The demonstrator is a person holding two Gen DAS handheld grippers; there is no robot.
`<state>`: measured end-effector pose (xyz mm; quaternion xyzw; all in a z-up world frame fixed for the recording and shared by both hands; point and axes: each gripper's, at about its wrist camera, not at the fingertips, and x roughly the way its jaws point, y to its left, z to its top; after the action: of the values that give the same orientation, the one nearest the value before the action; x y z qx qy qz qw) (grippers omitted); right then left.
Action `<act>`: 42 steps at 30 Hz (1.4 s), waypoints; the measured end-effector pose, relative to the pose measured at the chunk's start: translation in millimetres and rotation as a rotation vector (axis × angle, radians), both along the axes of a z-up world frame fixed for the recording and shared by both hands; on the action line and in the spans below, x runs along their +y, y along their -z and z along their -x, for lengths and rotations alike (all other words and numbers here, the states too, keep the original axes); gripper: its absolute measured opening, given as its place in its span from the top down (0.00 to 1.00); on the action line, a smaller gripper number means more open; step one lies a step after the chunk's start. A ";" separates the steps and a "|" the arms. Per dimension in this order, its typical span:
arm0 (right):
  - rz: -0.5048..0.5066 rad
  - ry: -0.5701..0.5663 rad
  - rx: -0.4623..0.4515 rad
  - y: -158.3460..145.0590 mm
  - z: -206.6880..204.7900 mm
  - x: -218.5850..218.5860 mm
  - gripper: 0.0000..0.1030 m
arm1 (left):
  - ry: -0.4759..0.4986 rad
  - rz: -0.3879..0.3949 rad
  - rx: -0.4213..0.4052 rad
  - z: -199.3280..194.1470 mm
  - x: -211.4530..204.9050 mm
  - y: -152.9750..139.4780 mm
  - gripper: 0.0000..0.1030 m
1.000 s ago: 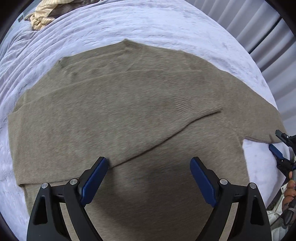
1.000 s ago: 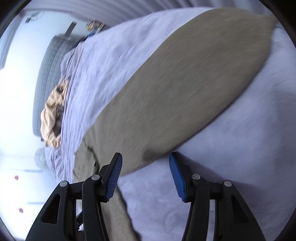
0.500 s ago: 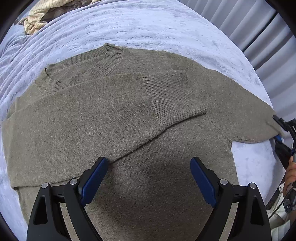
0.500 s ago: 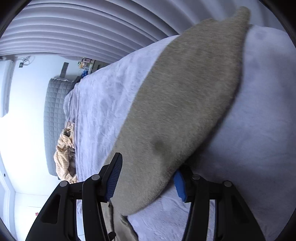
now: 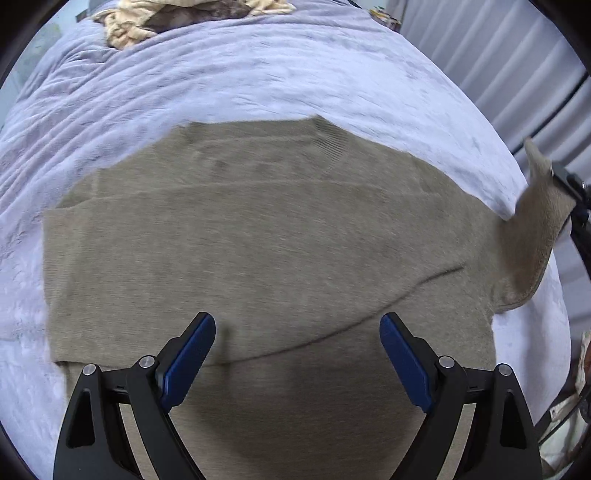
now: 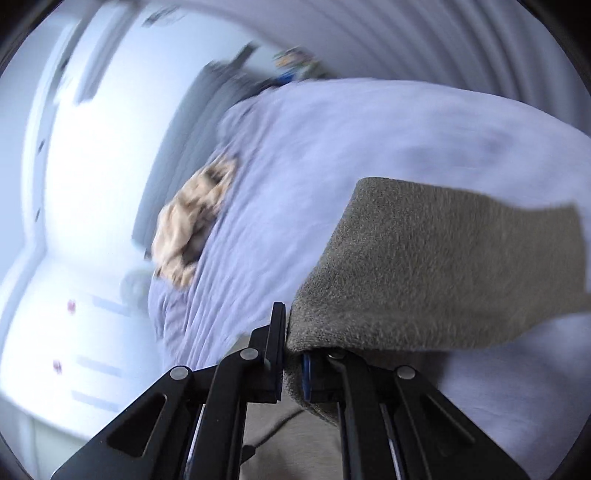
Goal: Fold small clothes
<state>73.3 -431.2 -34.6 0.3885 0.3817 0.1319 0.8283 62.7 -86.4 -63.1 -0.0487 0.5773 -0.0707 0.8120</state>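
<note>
A taupe knitted sweater (image 5: pixel 258 240) lies spread flat across a pale lavender crinkled bedspread (image 5: pixel 258 74), filling the middle and lower part of the left wrist view, with one sleeve folded across its body. The left gripper (image 5: pixel 297 354) hangs over the sweater's lower part with its blue-padded jaws spread wide and nothing between them. At the right edge of that view the sweater's other sleeve (image 5: pixel 535 221) is lifted off the bedspread. In the right wrist view the right gripper (image 6: pixel 293 354) is clenched on this sleeve (image 6: pixel 443 266), the knit pinched between its fingers and trailing to the right. A crumpled cream and brown garment (image 5: pixel 147 18) sits at the upper left of the left wrist view, well apart from the sweater. Pale pleated curtains (image 5: pixel 517 66) fill the upper right. The right wrist view is blurred.
</note>
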 end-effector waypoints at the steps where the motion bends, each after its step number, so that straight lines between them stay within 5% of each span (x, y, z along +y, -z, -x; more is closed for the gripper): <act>1: 0.043 -0.075 -0.021 -7.5 -10.2 25.9 0.92 | -0.014 -0.006 -0.006 0.6 8.9 -1.3 0.12; 7: 0.259 -0.482 -0.046 -4.3 -32.9 182.5 0.92 | -0.157 -0.043 -0.016 5.3 80.9 2.2 0.12; 14: 0.474 -0.700 0.197 74.8 -22.8 261.8 0.83 | -0.237 -0.072 0.021 14.0 132.2 24.4 0.12; 16: 0.401 -0.661 0.209 73.6 -17.7 249.3 0.70 | -0.239 -0.066 0.025 16.6 135.9 28.9 0.12; 18: 0.326 -0.564 0.223 65.6 -20.7 229.4 0.40 | -0.234 -0.055 0.025 18.5 139.0 33.2 0.12; 23: 0.100 -0.188 0.317 66.6 -36.6 151.4 0.40 | -0.239 -0.021 0.015 22.7 143.8 33.6 0.12; 25: -0.010 -0.082 0.355 77.9 -46.7 131.2 0.47 | -0.244 0.010 0.004 25.9 147.9 27.5 0.12; 27: -0.052 -0.038 0.357 81.2 -54.3 125.3 0.93 | -0.240 0.057 -0.011 30.9 156.5 21.9 0.12; 28: -0.040 -0.053 0.330 75.9 -57.9 131.2 0.93 | -0.236 0.077 -0.019 33.2 159.7 19.4 0.12; 34: 0.164 -0.463 0.075 21.8 -70.2 244.1 0.93 | -0.211 0.194 -0.057 49.4 190.7 2.1 0.12; 42: 0.376 -0.922 0.068 54.4 -21.4 372.1 0.89 | -0.306 0.257 -0.051 62.4 231.6 -0.4 0.12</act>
<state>94.6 -59.1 -88.9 0.0272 0.5578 0.4003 0.7265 0.3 145.2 -62.7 -0.2373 0.5285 -0.0207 0.8148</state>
